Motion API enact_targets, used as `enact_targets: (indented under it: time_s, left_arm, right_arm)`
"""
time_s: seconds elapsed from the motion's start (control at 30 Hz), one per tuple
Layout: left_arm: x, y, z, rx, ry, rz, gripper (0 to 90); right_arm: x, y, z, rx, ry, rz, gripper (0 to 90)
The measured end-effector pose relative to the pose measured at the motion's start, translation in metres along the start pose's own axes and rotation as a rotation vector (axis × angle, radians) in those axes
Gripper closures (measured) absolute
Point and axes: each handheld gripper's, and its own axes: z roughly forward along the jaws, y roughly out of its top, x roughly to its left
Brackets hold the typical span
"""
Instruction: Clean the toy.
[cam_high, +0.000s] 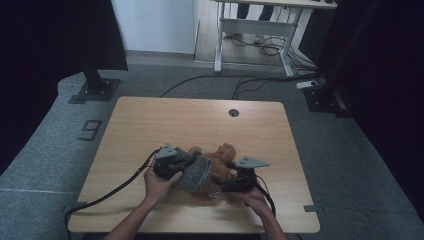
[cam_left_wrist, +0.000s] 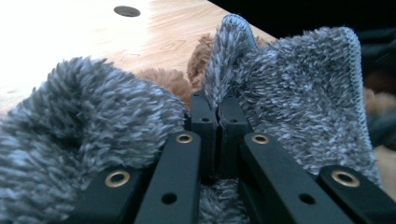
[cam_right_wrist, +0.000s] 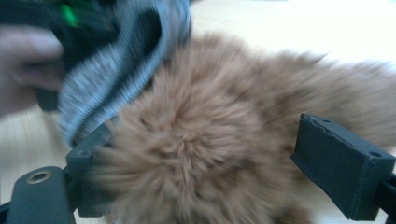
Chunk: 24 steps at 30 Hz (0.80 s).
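Plainly, no brand, label or lettering can be read on anything; one grey fuzzy cloth (cam_left_wrist: 299, 102) and one brown plush toy (cam_high: 220, 162) lie together near the front middle of the wooden counter (cam_high: 150, 125), which has one round hole (cam_high: 233, 112) toward its far edge. Two claws work there: the left claw (cam_left_wrist: 217, 109) is clamped tight on a fold of the grey cloth, pile bulging on both sides of its jaws; the right claw (cam_right_wrist: 205, 154) stands wide, the toy's brown fur between its jaws, though blur hides whether the pads (cam_right_wrist: 343, 163) press it; the cloth drapes over the toy's left side.
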Motion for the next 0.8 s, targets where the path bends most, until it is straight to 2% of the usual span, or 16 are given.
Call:
enact_targets:
  time_s: [0.03, 0.07, 0.2, 0.3, 0.4, 0.43, 0.53, 0.63, 0.7, 0.73, 0.8]
  left_arm:
    - [0.0, -0.001, 0.0, 0.002, 0.0, -0.004, 87.4]
    - [0.0, -0.002, -0.001, 0.001, 0.011, 0.002, 87.4]
    - [0.002, 0.003, 0.0, -0.001, 0.014, -0.007, 87.4]
    - [0.005, 0.018, 0.006, 0.007, 0.016, -0.014, 87.0]
    - [0.006, 0.041, 0.012, 0.009, -0.005, -0.035, 86.4]
    - [0.004, 0.048, 0.014, 0.003, -0.013, -0.034, 86.3]
    - [-0.005, 0.071, 0.02, -0.016, -0.01, -0.006, 86.0]
    - [-0.01, 0.088, 0.034, -0.022, -0.02, -0.006, 86.0]
    - [-0.014, 0.096, 0.05, 0.003, -0.017, 0.006, 86.0]
    - [-0.017, 0.097, 0.062, 0.033, -0.005, 0.016, 86.0]
    - [-0.02, 0.091, 0.078, 0.084, 0.006, 0.027, 86.0]
  right_arm:
    - [0.003, -0.003, 0.01, 0.042, 0.004, -0.003, 13.1]
    - [0.007, -0.005, 0.016, 0.052, -0.035, -0.032, 17.2]
    - [0.013, -0.002, 0.017, 0.039, -0.079, -0.111, 41.4]
    - [0.014, -0.002, 0.019, 0.015, -0.145, -0.14, 49.5]
    - [0.008, 0.001, 0.02, -0.007, -0.197, -0.168, 50.9]
    - [0.005, 0.002, 0.021, -0.02, -0.219, -0.194, 51.2]
    - [-0.002, 0.005, 0.021, -0.043, -0.267, -0.224, 51.1]
    - [-0.007, 0.003, 0.02, -0.071, -0.304, -0.242, 51.0]
    - [-0.007, 0.001, 0.019, -0.078, -0.309, -0.256, 50.9]
    - [-0.006, 0.001, 0.02, -0.081, -0.312, -0.262, 50.8]
    - [-0.001, -0.001, 0.019, -0.083, -0.322, -0.29, 50.7]
